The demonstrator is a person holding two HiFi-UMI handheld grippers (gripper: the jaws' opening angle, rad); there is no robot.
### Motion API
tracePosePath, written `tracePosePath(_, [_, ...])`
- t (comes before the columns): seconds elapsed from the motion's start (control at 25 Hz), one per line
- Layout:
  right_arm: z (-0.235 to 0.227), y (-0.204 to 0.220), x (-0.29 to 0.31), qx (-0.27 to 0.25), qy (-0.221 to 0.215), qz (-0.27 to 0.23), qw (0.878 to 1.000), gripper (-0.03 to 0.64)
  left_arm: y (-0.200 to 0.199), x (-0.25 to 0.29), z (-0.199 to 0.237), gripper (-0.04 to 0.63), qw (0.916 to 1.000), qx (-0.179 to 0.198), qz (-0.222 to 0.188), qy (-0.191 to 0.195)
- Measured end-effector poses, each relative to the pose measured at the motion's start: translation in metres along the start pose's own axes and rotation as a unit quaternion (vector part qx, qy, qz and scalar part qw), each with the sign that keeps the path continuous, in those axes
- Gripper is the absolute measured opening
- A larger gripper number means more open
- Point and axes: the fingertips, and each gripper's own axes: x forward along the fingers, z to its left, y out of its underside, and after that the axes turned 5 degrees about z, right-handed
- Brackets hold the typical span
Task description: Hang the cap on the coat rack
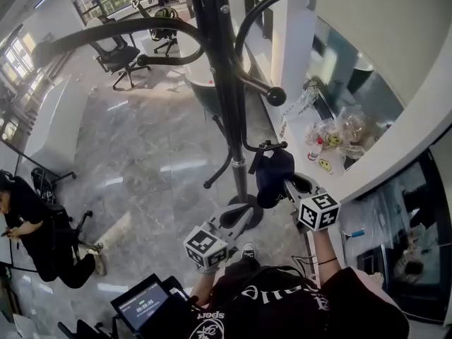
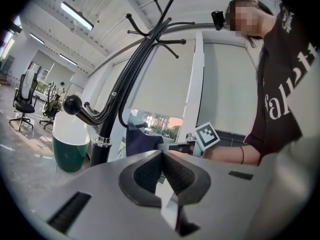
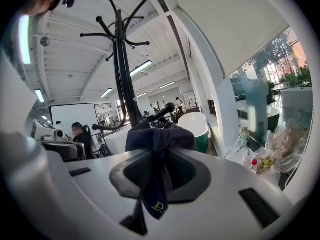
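Note:
The black coat rack (image 1: pixel 219 69) stands in front of me, its curved hooks spreading out from the pole. A dark navy cap (image 1: pixel 272 177) hangs down by a low hook (image 1: pixel 272 147); whether it rests on that hook I cannot tell. My right gripper (image 1: pixel 287 186) is shut on the cap, and the right gripper view shows cap fabric (image 3: pixel 159 134) pinched between the pads with a fold drooping below. My left gripper (image 1: pixel 244 215) is lower and to the left near the rack's base, shut on nothing. In the left gripper view the cap (image 2: pixel 141 142) shows beyond the closed left gripper (image 2: pixel 162 166).
A white counter (image 1: pixel 311 129) at the right carries snack bags (image 1: pixel 346 129) and a small bottle (image 1: pixel 315 149). A person sits on an office chair (image 1: pixel 28 228) at the left. A screen (image 1: pixel 141 304) is near my body. More office chairs (image 1: pixel 120 55) stand further off.

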Motion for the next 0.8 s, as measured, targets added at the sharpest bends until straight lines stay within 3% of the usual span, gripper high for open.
tracePosePath(0.32, [0.017,0.026,0.024,-0.027,0.002,0.053,0.998,0.082,0.002,0.005,0.006,0.005,0.9999,-0.006,0.006,0.009])
tracePosePath(0.48, [0.017,0.04,0.024,-0.034,0.01,0.085,0.996,0.21,0.004,0.002,0.004,0.005,1.0,-0.006,0.005,0.004])
tracePosePath(0.8, [0.007,0.041,0.006,0.011,0.037,0.059,0.998,0.232,0.003,0.0,-0.002,0.005,0.9999,-0.006,0.008,-0.006])
